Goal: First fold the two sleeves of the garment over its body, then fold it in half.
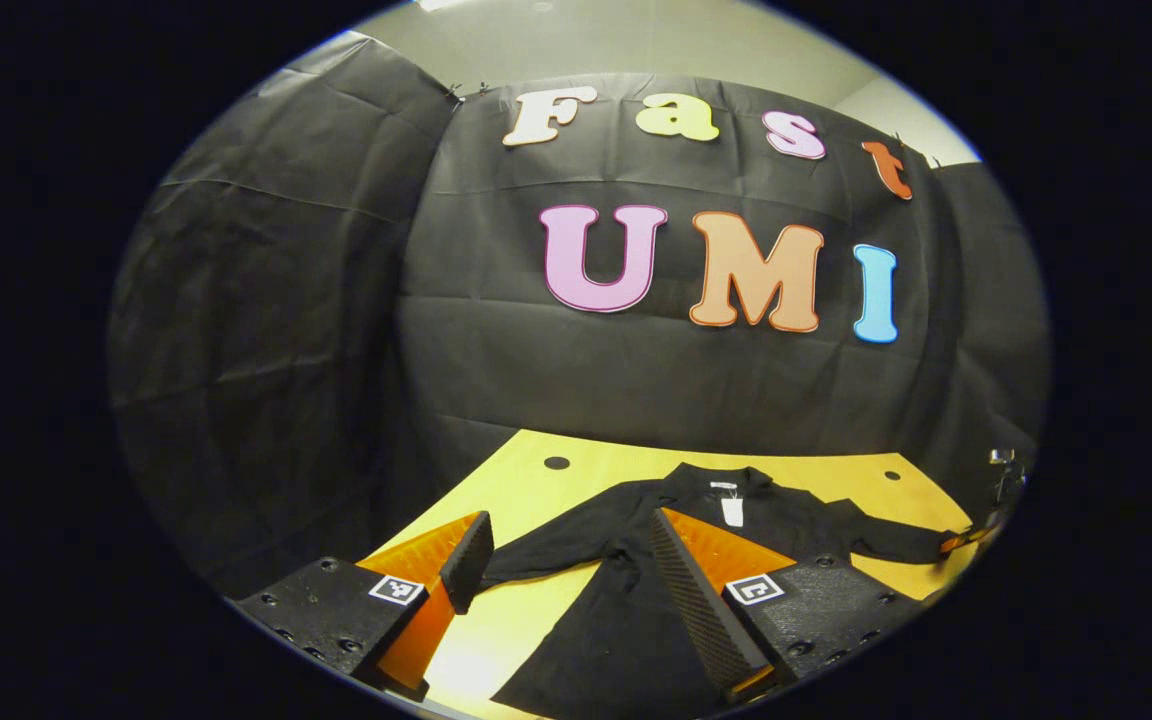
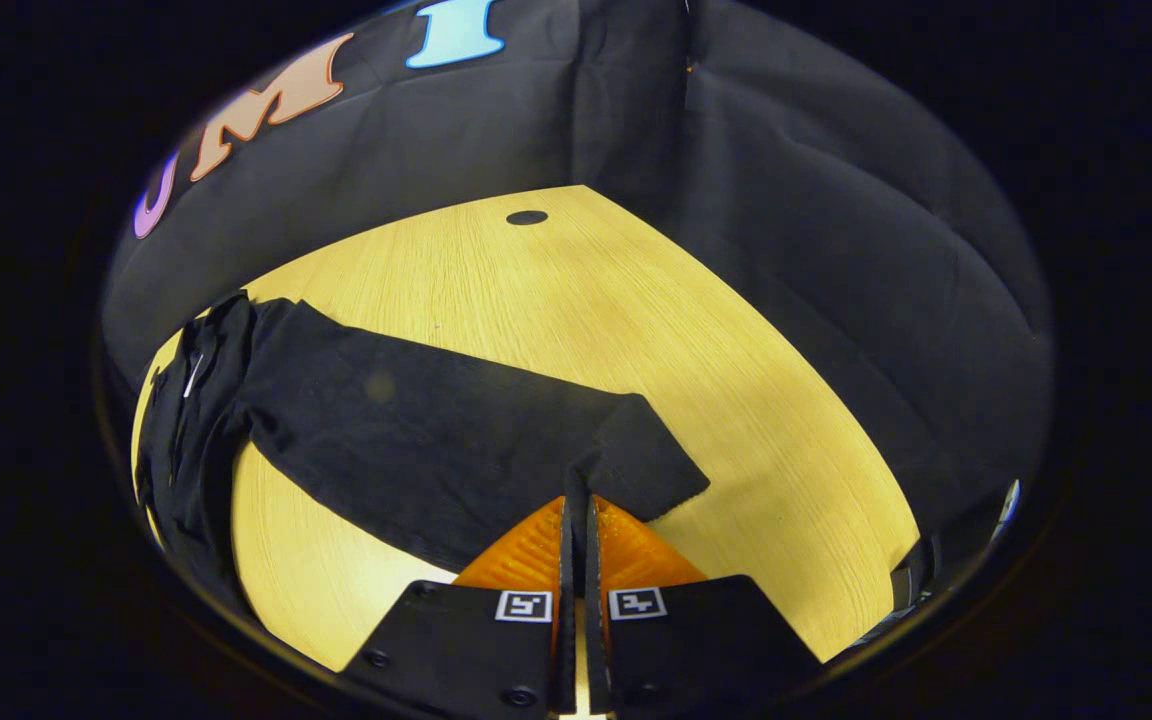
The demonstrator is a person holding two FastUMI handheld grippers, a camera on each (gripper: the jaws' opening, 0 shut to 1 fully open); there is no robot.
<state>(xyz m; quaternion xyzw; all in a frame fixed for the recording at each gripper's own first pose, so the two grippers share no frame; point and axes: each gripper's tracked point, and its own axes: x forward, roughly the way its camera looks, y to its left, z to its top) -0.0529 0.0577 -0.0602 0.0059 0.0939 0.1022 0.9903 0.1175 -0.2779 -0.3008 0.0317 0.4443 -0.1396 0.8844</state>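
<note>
Left gripper view: the left gripper [image 1: 564, 550] stands wide, its two fingers well apart and nothing between them, held above the wooden table [image 1: 536, 470]. The black garment [image 1: 636, 560] lies spread flat on the table just ahead of and under the fingertips, collar and a white tag [image 1: 732, 510] at the far end, one sleeve [image 1: 536, 555] reaching toward the left finger, the other sleeve [image 1: 886, 540] stretching off to the right. At that far cuff a bit of the other gripper [image 1: 966, 540] shows. Right gripper view: the right gripper [image 2: 576, 500] is narrow, both fingers pressed together on the edge of the sleeve cuff [image 2: 636, 455], which lies right at the fingertips. The sleeve runs away left and ahead to the garment's body [image 2: 186, 420], bunched at the table's left edge. Bare table [image 2: 586, 290] lies ahead and to the right.
</note>
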